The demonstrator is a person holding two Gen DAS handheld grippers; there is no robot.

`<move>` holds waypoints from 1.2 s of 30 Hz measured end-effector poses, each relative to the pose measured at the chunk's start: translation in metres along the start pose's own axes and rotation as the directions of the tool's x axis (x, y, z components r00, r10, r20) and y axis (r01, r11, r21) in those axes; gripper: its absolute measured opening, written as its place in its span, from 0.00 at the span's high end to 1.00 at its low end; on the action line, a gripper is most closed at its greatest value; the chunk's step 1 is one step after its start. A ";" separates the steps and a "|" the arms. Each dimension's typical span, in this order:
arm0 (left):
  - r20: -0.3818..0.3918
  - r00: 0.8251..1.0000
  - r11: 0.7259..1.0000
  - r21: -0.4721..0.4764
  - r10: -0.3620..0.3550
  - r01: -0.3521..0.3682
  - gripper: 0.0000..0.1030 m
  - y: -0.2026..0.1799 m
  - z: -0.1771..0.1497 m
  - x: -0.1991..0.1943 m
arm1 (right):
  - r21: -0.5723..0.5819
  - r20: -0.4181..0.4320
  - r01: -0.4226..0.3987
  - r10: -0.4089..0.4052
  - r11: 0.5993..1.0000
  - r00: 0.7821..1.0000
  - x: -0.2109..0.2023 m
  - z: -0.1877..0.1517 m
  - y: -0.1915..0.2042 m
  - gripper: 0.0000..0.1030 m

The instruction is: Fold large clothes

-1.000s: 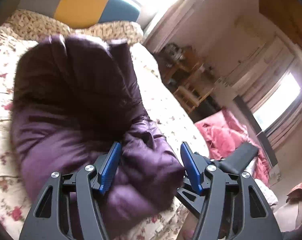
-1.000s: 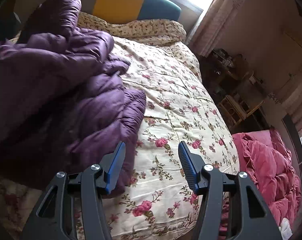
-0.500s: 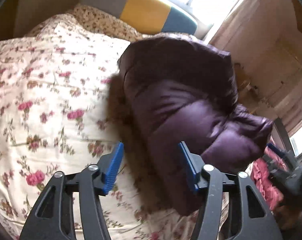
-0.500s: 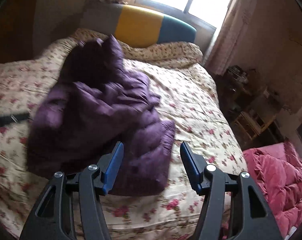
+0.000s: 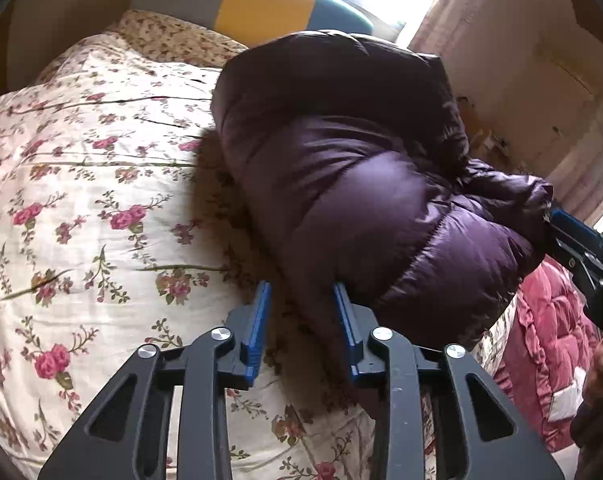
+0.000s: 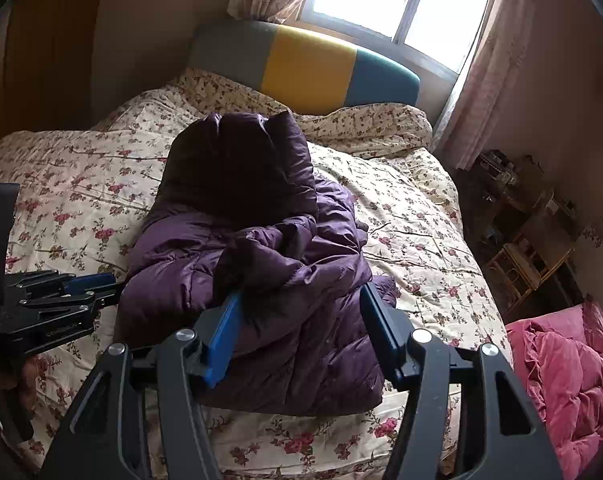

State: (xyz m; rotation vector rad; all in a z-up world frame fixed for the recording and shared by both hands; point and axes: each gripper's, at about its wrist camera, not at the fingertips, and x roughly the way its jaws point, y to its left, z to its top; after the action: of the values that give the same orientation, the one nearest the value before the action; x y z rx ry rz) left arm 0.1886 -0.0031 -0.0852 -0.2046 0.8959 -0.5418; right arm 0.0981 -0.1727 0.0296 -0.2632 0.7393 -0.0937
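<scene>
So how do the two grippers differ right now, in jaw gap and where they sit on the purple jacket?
The left gripper has the narrower gap, its jaws closing at the jacket's near-left edge; the right gripper stands wider over the crumpled front.

The left gripper sits low by the floral quilt; the right gripper looks down from higher.

Neither visibly pinches fabric yet. Both have blue pads.

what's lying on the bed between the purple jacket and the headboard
Only bare floral quilt and its bunched edge lie between the purple jacket and the headboard, seen in the right wrist view.
</scene>
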 end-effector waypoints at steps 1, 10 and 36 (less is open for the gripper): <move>0.001 1.000 1.000 0.013 0.005 -0.005 0.70 -0.002 0.000 0.000 | -0.002 0.003 0.000 0.000 1.000 1.000 -0.002 0.000 0.000 0.43; -0.003 1.000 0.998 0.058 -0.005 0.005 0.70 -0.006 0.003 0.009 | -0.035 -0.035 -0.012 0.011 0.999 0.999 0.015 0.002 0.010 0.56; -0.067 0.997 0.979 0.194 -0.046 0.058 0.70 -0.049 0.008 0.053 | 0.071 -0.230 0.043 -0.026 0.997 0.973 0.100 -0.081 -0.009 0.92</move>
State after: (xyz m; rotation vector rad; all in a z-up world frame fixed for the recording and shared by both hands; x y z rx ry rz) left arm 0.2037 -0.0734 -0.0977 -0.0326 0.8935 -0.6838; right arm 0.1172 -0.2160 -0.0909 -0.1949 0.9591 -0.1869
